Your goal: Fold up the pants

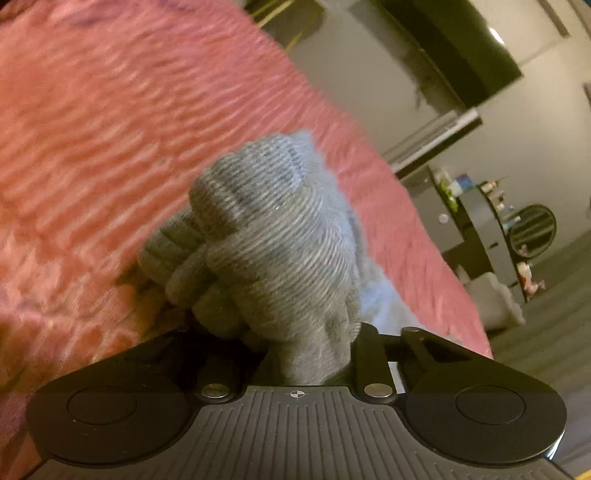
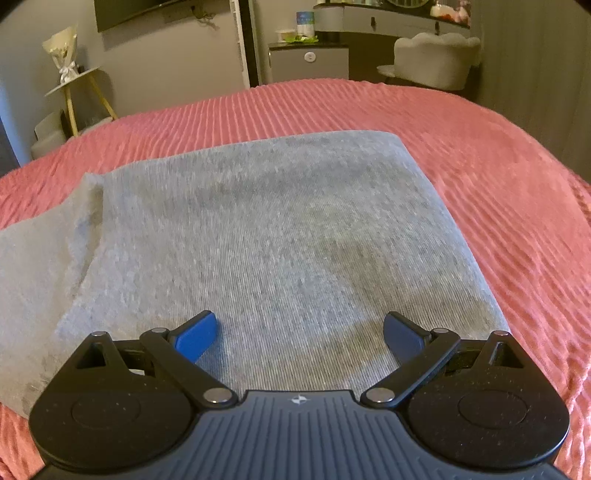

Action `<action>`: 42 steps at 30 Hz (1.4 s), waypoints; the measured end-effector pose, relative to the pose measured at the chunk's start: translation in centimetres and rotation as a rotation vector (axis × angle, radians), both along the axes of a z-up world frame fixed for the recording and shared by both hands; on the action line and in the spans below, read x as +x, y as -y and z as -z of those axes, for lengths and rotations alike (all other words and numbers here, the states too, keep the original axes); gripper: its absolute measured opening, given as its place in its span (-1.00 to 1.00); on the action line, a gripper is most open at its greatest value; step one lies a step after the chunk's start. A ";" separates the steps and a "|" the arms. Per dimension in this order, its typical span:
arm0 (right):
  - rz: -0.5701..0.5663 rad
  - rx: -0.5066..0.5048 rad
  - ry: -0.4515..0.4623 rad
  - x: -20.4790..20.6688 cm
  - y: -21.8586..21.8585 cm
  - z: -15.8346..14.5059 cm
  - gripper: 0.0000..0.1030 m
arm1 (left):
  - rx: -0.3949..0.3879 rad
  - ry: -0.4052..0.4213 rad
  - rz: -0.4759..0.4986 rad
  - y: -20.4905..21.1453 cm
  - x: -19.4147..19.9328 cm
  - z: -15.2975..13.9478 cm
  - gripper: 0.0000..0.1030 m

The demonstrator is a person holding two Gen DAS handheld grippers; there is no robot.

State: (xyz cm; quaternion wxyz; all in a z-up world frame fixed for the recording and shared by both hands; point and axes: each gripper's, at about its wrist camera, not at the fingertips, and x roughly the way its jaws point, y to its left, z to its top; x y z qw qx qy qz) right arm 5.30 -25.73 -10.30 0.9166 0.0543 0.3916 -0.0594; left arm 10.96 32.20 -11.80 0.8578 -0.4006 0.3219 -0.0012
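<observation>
Grey knit pants (image 2: 258, 236) lie folded flat on a pink ribbed bedspread (image 2: 498, 192). My right gripper (image 2: 300, 334) is open just above the near edge of the pants, its blue fingertips (image 2: 195, 338) spread wide and holding nothing. In the left wrist view, my left gripper (image 1: 303, 354) is shut on a bunched ribbed part of the grey pants (image 1: 258, 243), which hides its fingers and is lifted above the bedspread (image 1: 110, 129).
Beyond the bed's far edge stand a white chair (image 2: 432, 59), a grey cabinet (image 2: 306, 62), a small side table with a bouquet (image 2: 70, 74) and a dark wall screen (image 2: 140, 11). The bed's right edge drops to the floor (image 1: 546, 332).
</observation>
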 end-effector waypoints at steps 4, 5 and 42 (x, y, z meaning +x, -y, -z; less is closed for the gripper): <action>0.002 0.035 0.001 -0.1 0.6 -0.3 0.89 | 0.040 0.084 0.018 1.4 -1.1 -3.6 -0.58; 0.004 0.057 0.003 -0.2 1.0 -0.5 0.89 | 0.048 0.103 0.023 1.8 -1.4 -4.5 -0.58; 0.404 0.537 0.310 -10.8 17.6 -2.1 0.89 | 0.706 0.224 0.916 47.2 -7.2 -7.4 0.65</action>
